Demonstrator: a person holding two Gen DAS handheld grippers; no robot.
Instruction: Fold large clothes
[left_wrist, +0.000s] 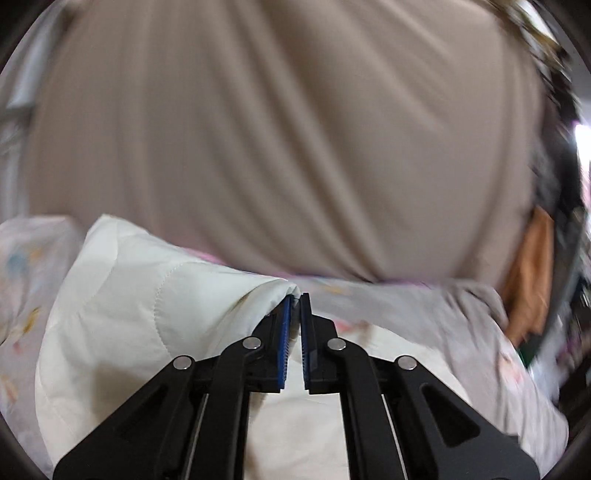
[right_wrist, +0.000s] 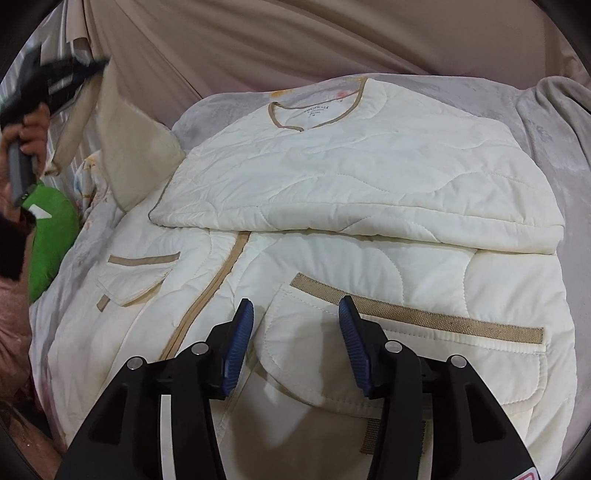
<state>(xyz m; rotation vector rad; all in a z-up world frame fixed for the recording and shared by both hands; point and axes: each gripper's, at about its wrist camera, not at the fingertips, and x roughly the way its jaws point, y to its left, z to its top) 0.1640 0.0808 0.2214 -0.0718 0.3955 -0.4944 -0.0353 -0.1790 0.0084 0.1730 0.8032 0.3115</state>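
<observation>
A cream quilted jacket (right_wrist: 332, 192) with tan trim lies front up on the bed, one sleeve folded across its chest. My right gripper (right_wrist: 295, 306) hovers open just over the lower front, beside a tan-edged pocket (right_wrist: 417, 321), with nothing between its fingers. At the upper left, my left gripper (right_wrist: 88, 70) holds the other sleeve (right_wrist: 122, 147) raised off the bed. In the left wrist view this left gripper (left_wrist: 297, 295) is shut on a fold of the white quilted sleeve (left_wrist: 147, 288), which drapes away to the left.
A beige drape (right_wrist: 258, 37) hangs behind the bed. A grey blanket (right_wrist: 546, 122) lies bunched at the right, and a printed sheet (left_wrist: 461, 314) covers the bed. A green item (right_wrist: 51, 236) sits at the left edge, below a person's hand (right_wrist: 29, 136).
</observation>
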